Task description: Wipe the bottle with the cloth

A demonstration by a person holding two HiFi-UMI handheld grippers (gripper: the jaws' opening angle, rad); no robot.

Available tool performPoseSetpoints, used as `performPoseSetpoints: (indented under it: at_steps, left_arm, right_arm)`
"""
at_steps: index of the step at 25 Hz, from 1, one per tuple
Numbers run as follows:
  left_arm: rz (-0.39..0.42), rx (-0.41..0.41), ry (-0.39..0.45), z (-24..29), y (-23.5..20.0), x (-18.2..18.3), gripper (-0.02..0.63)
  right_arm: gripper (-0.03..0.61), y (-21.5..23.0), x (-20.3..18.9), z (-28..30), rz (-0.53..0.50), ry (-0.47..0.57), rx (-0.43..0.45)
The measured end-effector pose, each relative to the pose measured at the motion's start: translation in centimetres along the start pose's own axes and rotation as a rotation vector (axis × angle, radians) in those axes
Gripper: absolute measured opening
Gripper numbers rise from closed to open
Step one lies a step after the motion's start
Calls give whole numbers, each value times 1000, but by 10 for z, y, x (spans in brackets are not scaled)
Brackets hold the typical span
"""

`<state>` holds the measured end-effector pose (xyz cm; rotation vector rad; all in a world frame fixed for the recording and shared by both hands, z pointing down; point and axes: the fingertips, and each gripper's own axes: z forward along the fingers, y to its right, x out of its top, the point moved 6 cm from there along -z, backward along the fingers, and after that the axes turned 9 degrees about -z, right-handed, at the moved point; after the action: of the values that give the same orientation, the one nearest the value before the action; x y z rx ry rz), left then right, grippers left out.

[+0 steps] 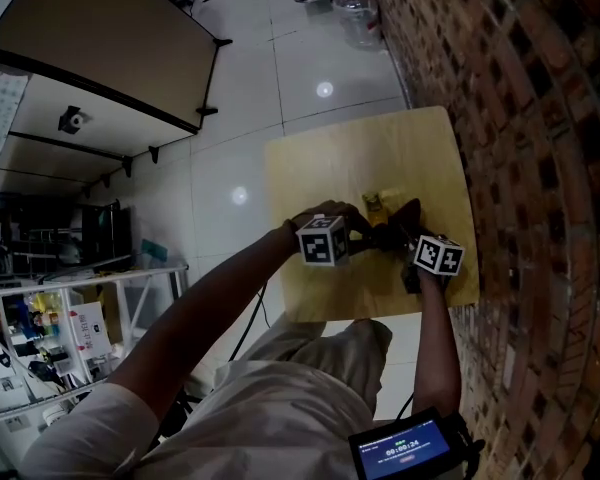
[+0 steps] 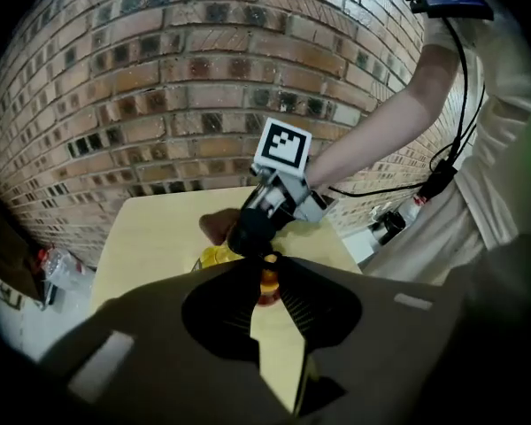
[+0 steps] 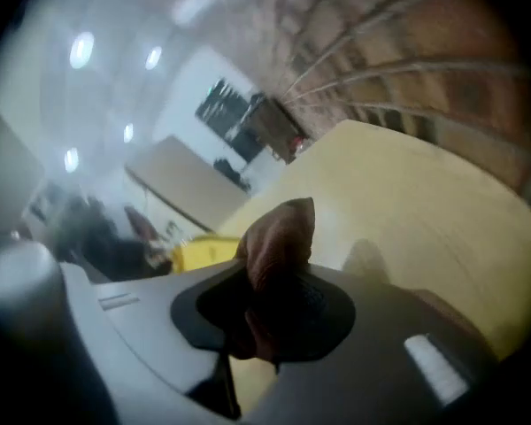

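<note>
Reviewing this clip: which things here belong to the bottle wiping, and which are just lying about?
In the job:
yellow bottle, gripped at its cap by the left hand-held gripper
brown cloth, clamped in the right hand-held gripper
wooden table

Lying about:
clear jug by the brick wall
cluttered shelf
</note>
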<state>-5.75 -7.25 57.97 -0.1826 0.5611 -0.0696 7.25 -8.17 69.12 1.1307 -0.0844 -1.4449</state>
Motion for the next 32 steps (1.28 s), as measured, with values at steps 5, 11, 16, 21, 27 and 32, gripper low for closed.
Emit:
performPoseSetpoints:
  at_steps: [5,11,16,21,27,32]
  left_arm:
    - [73,-36,8,-4,6,-6,83]
    - [135,-55,-28,-3,-7,1,83]
    - [120,-31,6,-2,-2,1,83]
    - [66,38,59,-6,-1,-4,95]
    - [-159,126,244,-20,-4,-7,153]
    - [-335,194,396,-46,7,-14,166]
  right_arm:
    - [78,-26,11,-18,174,184,236]
    - [78,-18,10,31,93,46,100]
    - [78,-14,-8,34,-91,-56,-83]
    - [78,-4,-14,-7,10,96,-128]
    - [78,-22,-6,-86,50,249,-143]
    - [80,-62,9,-135,-47,278,-139]
